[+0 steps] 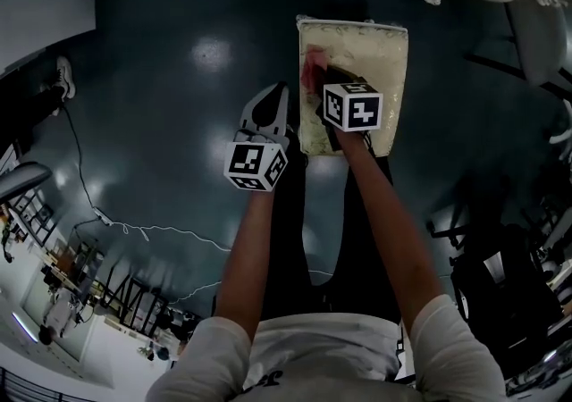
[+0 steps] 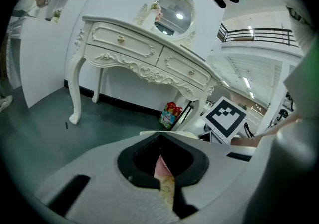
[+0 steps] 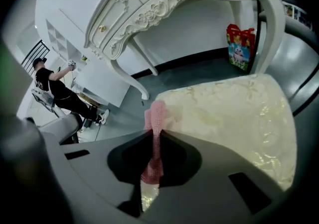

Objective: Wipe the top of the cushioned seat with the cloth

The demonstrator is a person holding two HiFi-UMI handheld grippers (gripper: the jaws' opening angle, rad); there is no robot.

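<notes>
Pink cloth [image 3: 156, 114], cream seat [image 3: 234, 118], white dressing table [image 3: 164, 4] behind

Left forearm [image 1: 246, 248] and right forearm [image 1: 384, 213] bare, stretched forward and down, left gripper [image 1: 275, 105] jaws closed on nothing, hanging beside and slightly behind the right, right gripper [image 3: 154, 143] jaws pinched on pink cloth [image 3: 156, 113]

White dressing table [image 2: 144, 63], dark floor [image 1: 161, 141]
</notes>
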